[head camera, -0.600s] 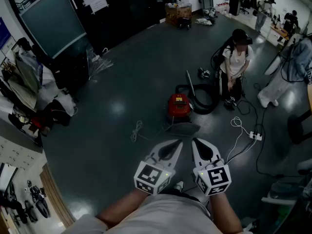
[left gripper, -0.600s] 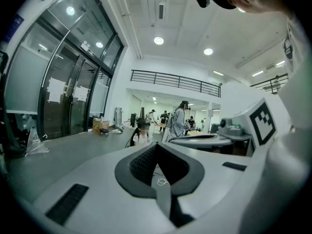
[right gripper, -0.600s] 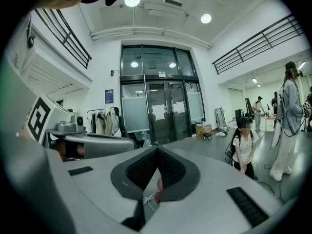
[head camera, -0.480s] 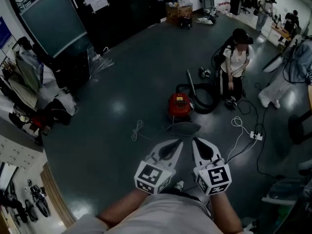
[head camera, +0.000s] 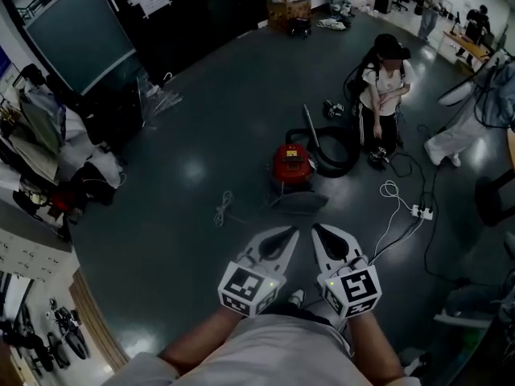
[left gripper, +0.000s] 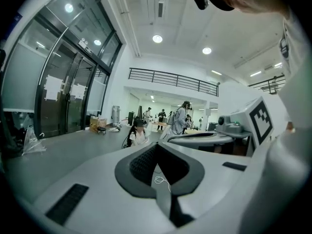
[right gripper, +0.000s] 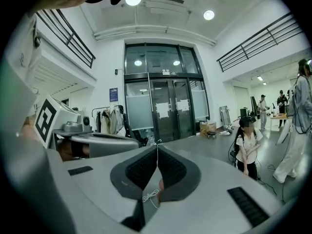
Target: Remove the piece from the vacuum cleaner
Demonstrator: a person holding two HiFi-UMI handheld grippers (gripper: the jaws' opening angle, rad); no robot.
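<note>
The red vacuum cleaner (head camera: 291, 165) stands on the dark floor a few steps ahead, with its black hose (head camera: 331, 153) coiled at its right and a thin wand (head camera: 312, 135) sticking up from it. A flat grey piece (head camera: 301, 204) lies on the floor just in front of it. My left gripper (head camera: 295, 231) and right gripper (head camera: 315, 228) are held side by side close to my body, well short of the vacuum. Both are shut with nothing between the pads. In the gripper views the left gripper (left gripper: 156, 146) and the right gripper (right gripper: 157, 147) show closed tips, which hide the vacuum.
A person (head camera: 381, 95) sits just beyond the vacuum, and others stand at the far right. A white cord (head camera: 222, 208) lies left of the vacuum. Cables and a power strip (head camera: 420, 211) lie to the right. A clothes rack (head camera: 44, 139) and a large screen (head camera: 80, 30) line the left.
The whole scene has slid slightly up and left in the head view. Both grippers stay shut and side by side in about the same place.
</note>
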